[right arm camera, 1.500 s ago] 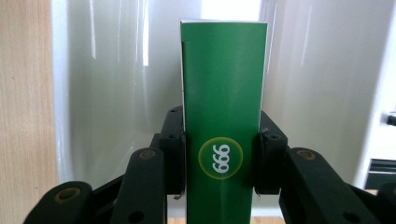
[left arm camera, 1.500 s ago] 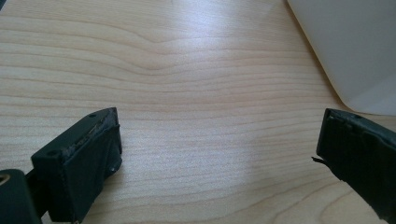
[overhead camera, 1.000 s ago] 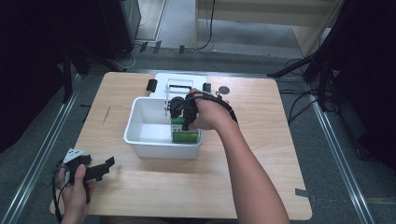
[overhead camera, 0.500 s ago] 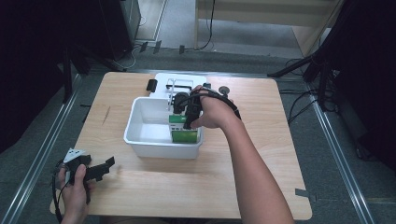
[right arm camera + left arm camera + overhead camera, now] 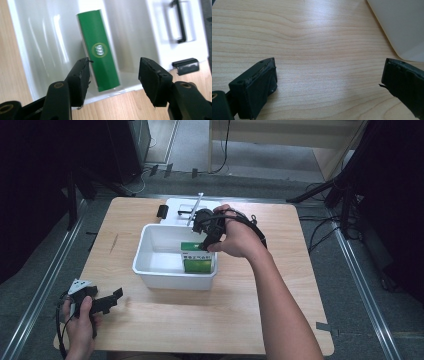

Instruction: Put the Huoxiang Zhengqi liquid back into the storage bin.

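A green rectangular carton with a white label (image 5: pixel 199 258) stands inside the white rectangular plastic tub (image 5: pixel 150 270) at the centre of the light wooden tabletop (image 5: pixel 210 320), tucked into the tub's corner toward 4 o'clock. The right hand-held gripper (image 5: pixel 206 239) hangs just above the carton's far end, over the tub's 2 o'clock rim, gripped by the right hand (image 5: pixel 237 237). In the right gripper view the right hand-held gripper (image 5: pixel 113 75) has its jaws spread wide and empty — the green carton (image 5: pixel 101 62) lies beyond and between them, apart from both pads, against the tub's inner wall (image 5: pixel 37 50). A flat white lid with a black handle (image 5: pixel 175 22) sits past the tub, with a small black clip (image 5: pixel 185 66) beside it on the wood.

The left hand-held gripper (image 5: pixel 107 301) rests low on the tabletop toward 8 o'clock, well apart from the tub, held by the left hand (image 5: pixel 80 317). In the left gripper view its jaws stand wide apart over bare wood (image 5: pixel 312 50), nothing between them, and a white corner of the tub (image 5: pixel 402 25) shows at 2 o'clock.

Against the frame half a second ago, the right hand has drawn up and back toward the tub's far rim — a small shift — while the carton, tub and left hand-held gripper sit where they were.
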A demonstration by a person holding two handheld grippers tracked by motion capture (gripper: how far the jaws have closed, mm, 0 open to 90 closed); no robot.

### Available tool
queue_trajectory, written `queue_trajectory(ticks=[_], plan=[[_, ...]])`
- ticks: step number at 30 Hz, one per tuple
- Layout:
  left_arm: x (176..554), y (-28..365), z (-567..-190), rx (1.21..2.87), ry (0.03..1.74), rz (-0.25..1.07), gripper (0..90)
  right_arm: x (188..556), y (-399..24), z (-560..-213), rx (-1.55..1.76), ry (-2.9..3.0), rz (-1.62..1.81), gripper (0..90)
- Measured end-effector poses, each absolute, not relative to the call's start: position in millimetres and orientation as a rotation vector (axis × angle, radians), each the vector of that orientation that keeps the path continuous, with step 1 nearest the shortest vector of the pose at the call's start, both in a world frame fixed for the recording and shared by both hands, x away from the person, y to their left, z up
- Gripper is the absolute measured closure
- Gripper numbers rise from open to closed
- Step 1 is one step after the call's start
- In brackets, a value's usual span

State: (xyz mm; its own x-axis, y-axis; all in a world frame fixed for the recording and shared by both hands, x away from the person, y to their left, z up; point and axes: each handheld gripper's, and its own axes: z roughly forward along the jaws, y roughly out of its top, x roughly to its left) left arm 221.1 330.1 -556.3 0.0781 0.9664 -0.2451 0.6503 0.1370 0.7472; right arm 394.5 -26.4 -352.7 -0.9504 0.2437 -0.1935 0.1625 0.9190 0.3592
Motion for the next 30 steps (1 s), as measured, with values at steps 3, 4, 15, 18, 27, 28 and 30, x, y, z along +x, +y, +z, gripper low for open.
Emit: queue_trajectory(ticks=[3, 4, 15, 18, 27, 28, 30], plan=[[221.2, 330.0, -556.3, 1.591, 1.648, 0.521, 1.0, 395.5, -35.2, -351.0, 0.409, 2.795, 0.585, 41.4], [221.2, 330.0, -556.2, 1.592, 1.649, 0.521, 1.0, 396.2, -38.4, -350.6, 0.439, 2.772, 0.603, 40.7], [221.3, 330.0, -556.3, 1.591, 1.649, 0.522, 1.0, 406.5, -81.0, -347.0, 0.809, 2.532, 0.922, 35.9], [221.2, 329.9, -556.5, 1.588, 1.647, 0.524, 1.0, 409.1, -92.3, -348.1, 0.915, 2.453, 1.021, 34.7], [221.3, 330.0, -556.6, 1.587, 1.649, 0.523, 1.0, 404.3, -116.5, -358.9, 1.156, 2.226, 1.143, 27.1], [221.3, 330.0, -556.5, 1.587, 1.648, 0.522, 1.0, 403.0, -118.2, -360.7, 1.169, 2.213, 1.146, 26.1], [221.1, 330.1, -556.4, 1.589, 1.65, 0.52, 1.0, 399.8, -122.0, -364.0, 1.182, 2.179, 1.162, 25.8]])
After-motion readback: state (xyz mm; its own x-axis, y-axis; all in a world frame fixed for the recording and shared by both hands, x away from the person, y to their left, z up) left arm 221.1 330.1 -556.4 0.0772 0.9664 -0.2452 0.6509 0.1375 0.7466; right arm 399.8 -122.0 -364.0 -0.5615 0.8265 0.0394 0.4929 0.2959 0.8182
